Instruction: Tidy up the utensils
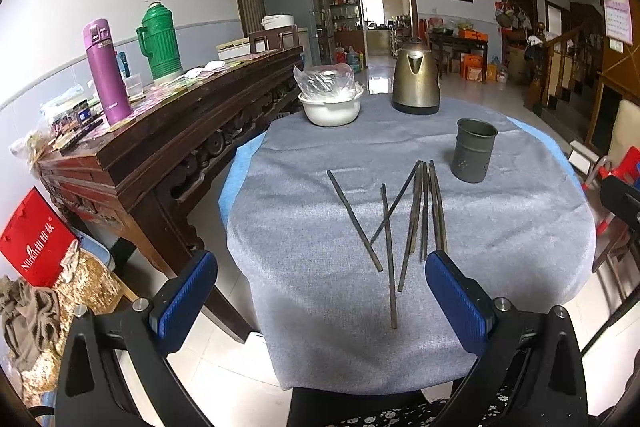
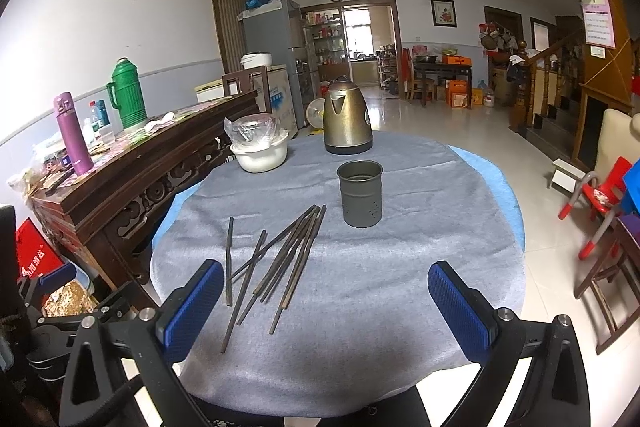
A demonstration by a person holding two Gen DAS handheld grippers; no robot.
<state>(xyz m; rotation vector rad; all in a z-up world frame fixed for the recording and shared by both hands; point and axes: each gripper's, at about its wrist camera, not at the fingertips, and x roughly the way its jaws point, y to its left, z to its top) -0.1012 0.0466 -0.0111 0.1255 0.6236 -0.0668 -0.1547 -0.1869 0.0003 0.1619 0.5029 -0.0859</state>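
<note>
1. The chopsticks [image 1: 404, 223] lie loose on the grey cloth [image 1: 500, 227] in the near middle of the table [image 1: 236, 167], some crossing, most bunched side by side with their far tips close together.
2. The metal holder [image 1: 474, 151] stands upright just beyond and to the right of the chopsticks' far tips, apart from them, its mouth open upward.
3. Farther back stand a kettle [image 1: 416, 81] and, to its left, a white bowl [image 1: 330, 107] with a plastic bag in it; both are well apart from the chopsticks.
4. A dark wooden sideboard [image 1: 192, 115] runs along the table's left edge, carrying a purple flask [image 1: 106, 71] and a green thermos [image 1: 158, 39].
5. The left tongs [image 1: 320, 291] are released, jaws wide, hovering over the near ends of the chopsticks and grasping nothing.
6. The right tongs [image 2: 326, 303] are likewise spread wide and bare, with the chopsticks near their left pad.
7. The table's near edge is cut off behind the tongs' frames in both views.
8. Bare cloth lies to the right of the chopsticks and near the holder.
</note>
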